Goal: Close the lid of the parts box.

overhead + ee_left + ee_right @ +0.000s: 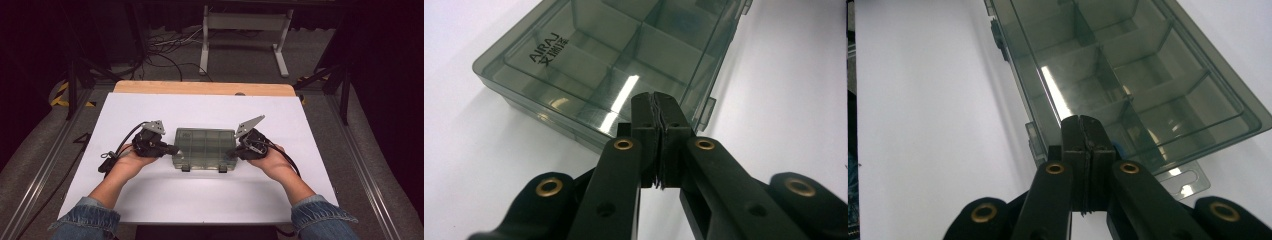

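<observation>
A smoky clear plastic compartment box point(205, 147) lies with its lid closed in the middle of the white table point(200, 110). My left gripper point(175, 149) is shut and empty, its tip at the box's left end. From the other side my right gripper point(237, 148) is shut and empty at the box's right end. In the left gripper view the closed fingertips point(656, 107) sit over the near edge of the box point(589, 60), which carries the AIRAJ mark. The right gripper view has the joined tip point(1082, 131) above the lid of the box point(1128, 75) near a latch.
Two latches point(202, 169) stick out from the box's front side toward me. A wooden strip point(205, 88) borders the table's far edge. Beyond it stand a white frame point(245, 35) and cables on the floor. Bare white table lies in front of and behind the box.
</observation>
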`<state>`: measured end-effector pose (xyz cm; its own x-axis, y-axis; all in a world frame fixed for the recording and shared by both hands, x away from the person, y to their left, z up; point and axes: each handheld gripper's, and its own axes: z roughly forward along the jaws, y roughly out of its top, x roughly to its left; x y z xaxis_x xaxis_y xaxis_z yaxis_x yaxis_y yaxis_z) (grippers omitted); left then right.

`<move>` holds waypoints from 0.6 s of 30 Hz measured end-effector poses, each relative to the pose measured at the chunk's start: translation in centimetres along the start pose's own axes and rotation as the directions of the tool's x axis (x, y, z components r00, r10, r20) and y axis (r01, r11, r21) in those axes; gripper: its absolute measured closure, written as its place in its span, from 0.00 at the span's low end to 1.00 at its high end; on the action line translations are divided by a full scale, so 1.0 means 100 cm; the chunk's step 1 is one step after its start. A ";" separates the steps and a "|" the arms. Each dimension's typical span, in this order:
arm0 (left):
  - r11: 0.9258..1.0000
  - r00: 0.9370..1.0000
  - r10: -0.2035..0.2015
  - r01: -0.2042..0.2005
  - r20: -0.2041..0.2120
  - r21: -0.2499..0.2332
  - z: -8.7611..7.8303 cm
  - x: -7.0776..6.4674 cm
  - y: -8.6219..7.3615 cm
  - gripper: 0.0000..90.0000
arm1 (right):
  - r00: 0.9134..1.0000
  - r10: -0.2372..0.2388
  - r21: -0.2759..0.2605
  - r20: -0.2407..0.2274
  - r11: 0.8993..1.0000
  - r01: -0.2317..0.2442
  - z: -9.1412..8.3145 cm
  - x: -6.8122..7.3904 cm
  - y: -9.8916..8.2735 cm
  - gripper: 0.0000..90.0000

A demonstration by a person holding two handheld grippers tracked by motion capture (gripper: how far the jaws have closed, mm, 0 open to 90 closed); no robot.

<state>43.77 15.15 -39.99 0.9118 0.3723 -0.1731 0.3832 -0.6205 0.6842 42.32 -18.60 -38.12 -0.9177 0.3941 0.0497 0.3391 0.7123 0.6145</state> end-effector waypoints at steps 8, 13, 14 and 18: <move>0.999 1.000 0.006 -0.005 -0.003 0.032 0.004 0.000 0.000 0.97 | 1.000 -0.004 0.033 0.002 0.999 0.004 0.004 0.001 -0.002 1.00; 0.999 1.000 0.011 -0.011 -0.016 0.040 0.006 -0.001 0.000 0.97 | 1.000 -0.005 0.035 0.004 0.999 0.005 0.006 0.002 -0.003 1.00; 0.999 1.000 0.012 -0.012 -0.017 0.040 0.006 -0.002 0.000 0.97 | 1.000 -0.004 0.033 0.004 0.999 0.004 0.006 0.002 -0.003 1.00; 0.999 1.000 0.011 -0.009 -0.030 0.041 0.007 -0.002 0.000 0.97 | 1.000 -0.006 0.030 0.009 1.000 0.006 0.006 0.002 -0.004 1.00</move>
<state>43.66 14.59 -40.44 0.9111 0.3860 -0.1448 0.3804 -0.6518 0.6560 42.11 -18.40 -38.85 -0.9178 0.3951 0.0385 0.3398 0.7317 0.5909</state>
